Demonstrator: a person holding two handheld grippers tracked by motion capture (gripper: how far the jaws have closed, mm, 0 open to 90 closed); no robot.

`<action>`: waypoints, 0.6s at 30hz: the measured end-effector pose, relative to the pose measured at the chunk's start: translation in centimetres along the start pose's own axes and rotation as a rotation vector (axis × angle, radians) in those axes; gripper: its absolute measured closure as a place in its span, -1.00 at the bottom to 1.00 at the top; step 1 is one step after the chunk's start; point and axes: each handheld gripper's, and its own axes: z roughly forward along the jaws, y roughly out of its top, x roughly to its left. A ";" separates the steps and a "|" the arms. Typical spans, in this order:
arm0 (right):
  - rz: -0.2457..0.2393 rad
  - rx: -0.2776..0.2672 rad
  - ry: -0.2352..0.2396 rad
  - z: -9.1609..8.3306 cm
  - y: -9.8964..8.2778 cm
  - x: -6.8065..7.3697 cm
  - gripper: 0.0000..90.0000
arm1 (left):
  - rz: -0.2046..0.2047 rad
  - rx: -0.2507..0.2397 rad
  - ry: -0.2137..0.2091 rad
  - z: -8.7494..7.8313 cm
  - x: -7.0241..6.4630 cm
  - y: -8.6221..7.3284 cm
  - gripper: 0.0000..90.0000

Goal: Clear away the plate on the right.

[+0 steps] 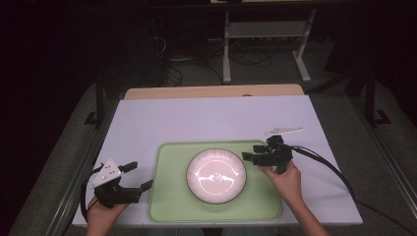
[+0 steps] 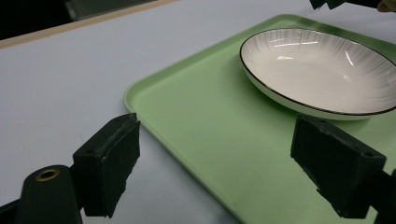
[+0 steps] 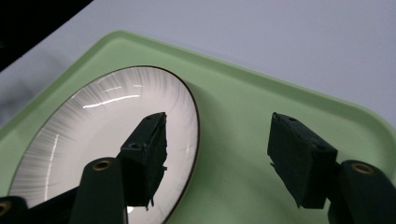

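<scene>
No brand, label or writing can be read on anything in front of you. Nearest you, your left gripper [image 1: 133,178] sits just off the left edge of the tray [image 1: 169,206], its jaws spread wide with nothing between them; in the left gripper view their black pads look matte and blocky, with rough, chipped edges, and a grey three-cornered plate tops the body. The tray is a smooth pale-green rectangle with rounded corners and a low raised rim, lying flat on the white desk [image 1: 206,118]. In its middle rests the plate [image 1: 216,175]: round, shallow, glossy white ceramic with fine radial ribbing and a thin dark line along its lip. Your right gripper [image 1: 252,152] hovers at the plate's right edge. Its jaws stand apart; in the right gripper view one is seen over the plate's rim and the other over bare tray, neither pressing on it. Farther off, a small white flat piece [image 1: 284,131] lies on the desk beyond that gripper; its shape is too small to make out. A pale wooden strip [image 1: 211,91] edges the far side.
</scene>
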 end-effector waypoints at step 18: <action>-0.150 -0.064 -0.126 -3.0 -1.4 -0.2 -0.35 | 0.000 0.006 -0.006 0.3 -0.1 0.0 -0.66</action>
